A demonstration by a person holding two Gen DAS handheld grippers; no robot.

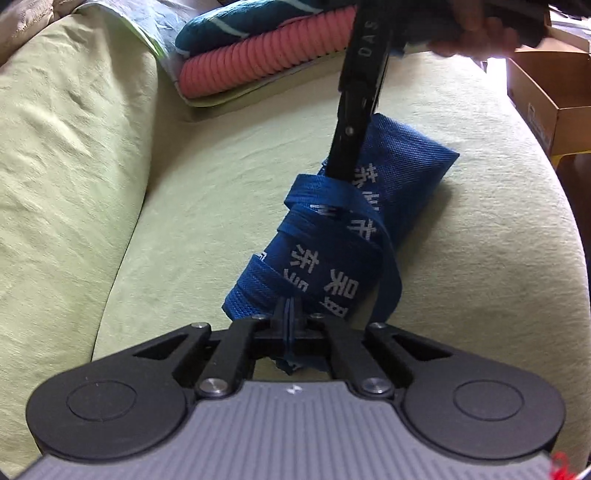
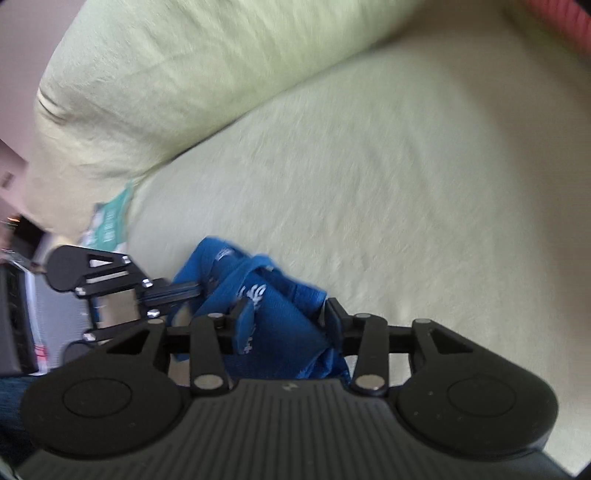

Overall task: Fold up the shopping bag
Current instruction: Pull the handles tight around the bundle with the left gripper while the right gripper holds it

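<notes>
On the seat of a pale green sofa [image 1: 461,240] lies the blue shopping bag [image 1: 402,162], folded into a long bundle with white characters printed on it and its straps [image 1: 325,192] looped loosely across the middle. The sofa's back cushion [image 1: 66,147] rises on the left of the left wrist view.

The left gripper [image 1: 289,314] points steeply down at the near end of the bundle, its jaws pressed fully together on a thin blue strip of the bag. The right gripper [image 2: 284,317] reaches in from the far side, angled down; its jaws stand partly apart with the bag's cloth between them, touching both pads. A hand [image 1: 476,33] holds its handle at the top edge.

Behind the bag, a stack of folded towels [image 1: 258,62], teal over pink, rests on the seat. A cardboard box [image 1: 546,99] stands past the sofa's right edge.
</notes>
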